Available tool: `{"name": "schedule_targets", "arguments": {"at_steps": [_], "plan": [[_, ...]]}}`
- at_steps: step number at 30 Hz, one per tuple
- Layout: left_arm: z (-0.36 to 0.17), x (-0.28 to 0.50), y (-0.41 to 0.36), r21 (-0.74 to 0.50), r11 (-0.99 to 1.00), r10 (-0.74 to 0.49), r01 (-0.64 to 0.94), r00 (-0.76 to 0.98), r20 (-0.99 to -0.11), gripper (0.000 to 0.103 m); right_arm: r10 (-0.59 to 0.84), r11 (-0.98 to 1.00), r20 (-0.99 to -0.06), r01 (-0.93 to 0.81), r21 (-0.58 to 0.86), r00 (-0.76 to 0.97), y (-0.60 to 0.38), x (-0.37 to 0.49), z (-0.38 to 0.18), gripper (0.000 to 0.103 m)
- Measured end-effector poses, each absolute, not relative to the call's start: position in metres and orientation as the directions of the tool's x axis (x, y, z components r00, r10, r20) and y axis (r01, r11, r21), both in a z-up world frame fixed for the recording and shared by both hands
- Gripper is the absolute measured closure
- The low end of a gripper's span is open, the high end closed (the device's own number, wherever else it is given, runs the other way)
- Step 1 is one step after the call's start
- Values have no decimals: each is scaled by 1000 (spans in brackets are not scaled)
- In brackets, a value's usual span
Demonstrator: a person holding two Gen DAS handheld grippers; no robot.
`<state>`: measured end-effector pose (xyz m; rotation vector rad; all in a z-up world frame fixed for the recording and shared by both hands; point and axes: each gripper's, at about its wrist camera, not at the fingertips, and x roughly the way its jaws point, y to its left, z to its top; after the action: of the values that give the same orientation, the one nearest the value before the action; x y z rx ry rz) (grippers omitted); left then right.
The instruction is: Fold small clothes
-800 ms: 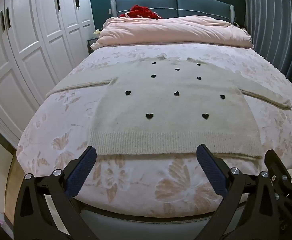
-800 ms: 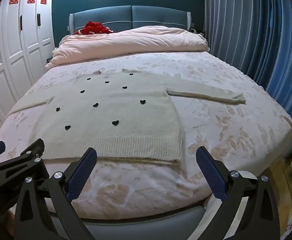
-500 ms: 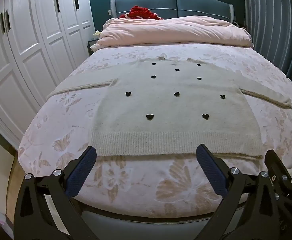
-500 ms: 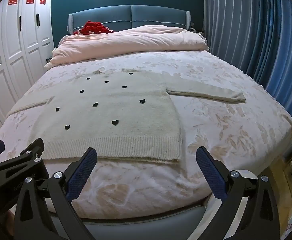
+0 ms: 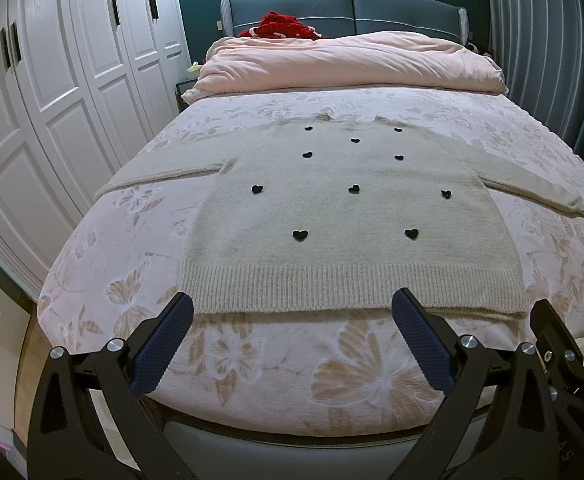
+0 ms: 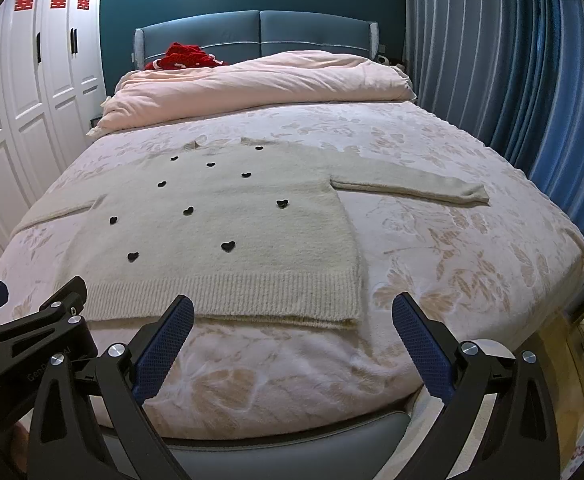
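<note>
Left gripper [image 5: 292, 312], right gripper [image 6: 292, 314] tilted down above sweater [image 5: 351, 216] hem; fingers spread, empty.

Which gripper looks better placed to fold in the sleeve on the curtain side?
Probably the right gripper: open, it faces the sweater hem's curtain-side corner, with that sleeve just beyond. The left gripper, also open, sits nearer the wardrobe side.

Left tool [image 5: 292, 320]: we see black angular plastic arms, silver round screw heads and dark blue textured finger pads [image 5: 162, 350].
Right tool [image 6: 292, 320]: we see the same black frame, silver screws and blue ribbed pads [image 6: 164, 352].
Marking: faint grey lettering on black.
</note>
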<state>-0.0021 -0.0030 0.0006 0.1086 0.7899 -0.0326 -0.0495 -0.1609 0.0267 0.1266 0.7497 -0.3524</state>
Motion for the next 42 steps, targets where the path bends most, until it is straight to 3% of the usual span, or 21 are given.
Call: {"name": "schedule_targets", "arguments": {"at_steps": [42], "plan": [[-1,-2,-3,91,993,15,71,703,-711,7,-272,927,-696,374,-4,665,-165,-54,21,5]]}}
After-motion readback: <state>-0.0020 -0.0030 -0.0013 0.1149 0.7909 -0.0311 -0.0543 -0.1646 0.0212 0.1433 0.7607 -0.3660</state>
